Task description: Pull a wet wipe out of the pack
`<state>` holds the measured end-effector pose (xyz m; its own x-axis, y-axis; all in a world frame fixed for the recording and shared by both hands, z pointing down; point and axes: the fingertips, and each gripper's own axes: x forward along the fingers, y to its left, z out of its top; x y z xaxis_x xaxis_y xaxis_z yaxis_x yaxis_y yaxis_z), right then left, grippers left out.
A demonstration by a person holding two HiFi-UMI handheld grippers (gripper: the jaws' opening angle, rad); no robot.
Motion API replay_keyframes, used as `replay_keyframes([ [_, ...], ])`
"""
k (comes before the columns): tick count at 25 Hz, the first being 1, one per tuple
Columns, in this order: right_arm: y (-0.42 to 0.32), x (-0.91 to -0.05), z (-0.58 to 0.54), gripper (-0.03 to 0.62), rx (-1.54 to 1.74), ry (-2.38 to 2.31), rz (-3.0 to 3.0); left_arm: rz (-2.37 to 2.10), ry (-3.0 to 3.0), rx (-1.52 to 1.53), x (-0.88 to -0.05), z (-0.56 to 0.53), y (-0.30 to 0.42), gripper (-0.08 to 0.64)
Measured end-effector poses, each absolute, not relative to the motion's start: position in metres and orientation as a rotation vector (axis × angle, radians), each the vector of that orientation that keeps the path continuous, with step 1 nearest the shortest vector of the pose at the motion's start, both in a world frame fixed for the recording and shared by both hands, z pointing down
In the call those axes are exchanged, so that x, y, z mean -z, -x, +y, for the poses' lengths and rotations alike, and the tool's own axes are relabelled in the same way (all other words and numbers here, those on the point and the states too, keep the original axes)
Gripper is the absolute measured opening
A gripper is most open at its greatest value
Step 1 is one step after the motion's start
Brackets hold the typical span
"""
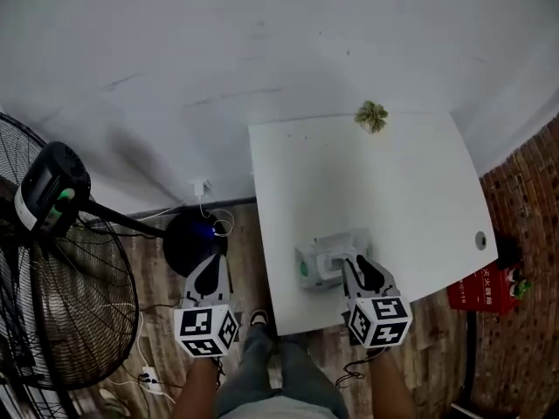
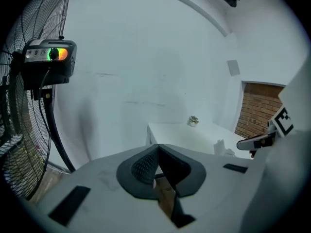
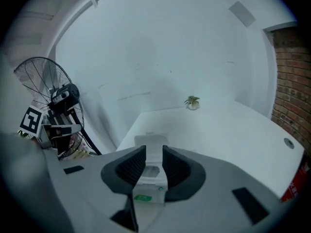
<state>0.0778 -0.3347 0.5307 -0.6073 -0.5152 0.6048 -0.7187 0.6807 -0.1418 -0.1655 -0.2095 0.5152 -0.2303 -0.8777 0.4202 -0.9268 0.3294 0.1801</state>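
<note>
Right claw (image 3: 153, 152) noted with jaws set narrowly apart, nothing clamped; the wet wipe pack (image 3: 151, 172) is seen through the gap, directly under and just ahead of the tips. The pack's white flip lid (image 3: 150, 142) is raised and stands just beyond the tips. Whether the pads touch the pack cannot be told. In the head view the right claw (image 1: 354, 266) is poised at the near right end of the pack (image 1: 325, 262), which lies on the white counter (image 1: 393, 190) close to its near edge. Left claw (image 2: 158, 148) recorded with jaws drawn fully together, tips meeting, nothing held between them. In the head view the left claw (image 1: 212, 260) is held off the counter's left edge, over the wooden floor (image 1: 157, 260), well apart from the pack, which lies to its right. A small potted plant (image 1: 372, 116) is seen far ahead of both claws at the counter's far edge, and shows in the right gripper view (image 3: 192, 102) straight beyond the pack. A standing fan (image 1: 52, 260) is logged to the left of the left claw; its lit motor housing (image 2: 48, 57) shows up and left in the left gripper view. A red box (image 1: 485, 288) lies on the floor right of the right claw.
</note>
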Motion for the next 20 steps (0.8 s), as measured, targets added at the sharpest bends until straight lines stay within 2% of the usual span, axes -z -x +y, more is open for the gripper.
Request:
replay_keyframes([
  [20, -0.057, -0.583, -0.318, 0.107, -0.487, -0.819, -2.204, -2.094, -1.564, -0.206, -0.547, -0.211, 0.161, 0.000],
])
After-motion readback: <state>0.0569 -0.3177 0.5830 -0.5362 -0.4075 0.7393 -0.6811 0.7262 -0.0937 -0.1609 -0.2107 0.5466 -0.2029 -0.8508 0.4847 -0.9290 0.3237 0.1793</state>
